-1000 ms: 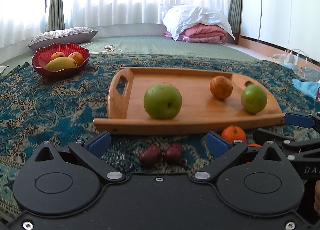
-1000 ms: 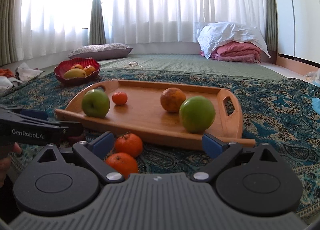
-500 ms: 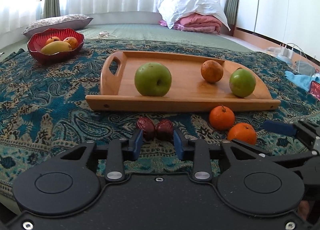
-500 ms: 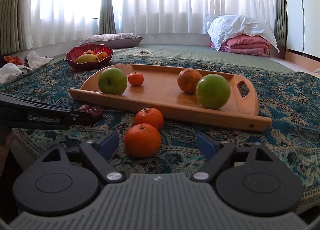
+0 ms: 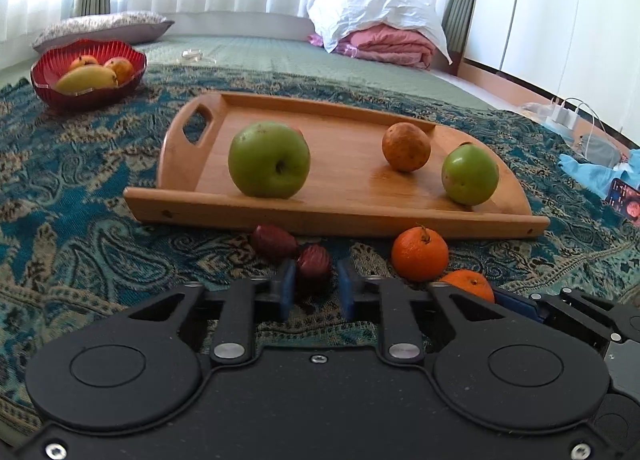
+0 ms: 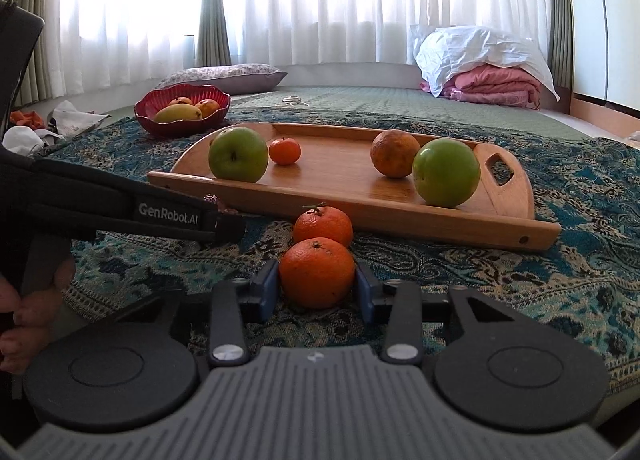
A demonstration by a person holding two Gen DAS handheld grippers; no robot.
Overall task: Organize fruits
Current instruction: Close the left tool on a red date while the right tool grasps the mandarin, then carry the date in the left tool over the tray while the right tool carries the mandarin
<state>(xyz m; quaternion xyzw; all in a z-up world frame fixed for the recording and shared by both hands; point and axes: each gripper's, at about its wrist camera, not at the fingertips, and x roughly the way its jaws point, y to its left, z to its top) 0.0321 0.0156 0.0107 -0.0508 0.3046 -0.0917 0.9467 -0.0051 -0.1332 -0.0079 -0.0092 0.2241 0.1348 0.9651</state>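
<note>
Between the blue pads of the left tongs (image 5: 316, 290) sits one dark red wrinkled date (image 5: 314, 266); the jaws are narrow around it, but I cannot tell if both pads touch it. A second dark red date (image 5: 274, 240) lies just beside it on the blue paisley cloth (image 5: 80, 195). The right tongs (image 6: 317, 287) are closed on one round orange mandarin (image 6: 317, 272), and a second orange mandarin (image 6: 323, 224) touches it from behind.

Just beyond stands one wooden tray with cut-out handles (image 6: 516, 195). On it are two green apples (image 6: 238, 154) (image 6: 446, 173), one dull brownish orange (image 6: 394, 153) and one small mandarin (image 6: 284, 151); this small one shows only in the right view, because the apple hides it in the left view. Farther away, one red ribbed bowl (image 5: 86, 89) holds three yellow-orange fruits.

Only the right view shows the left tool from the side, with the words "GenRobot.AI" (image 6: 168, 211).
</note>
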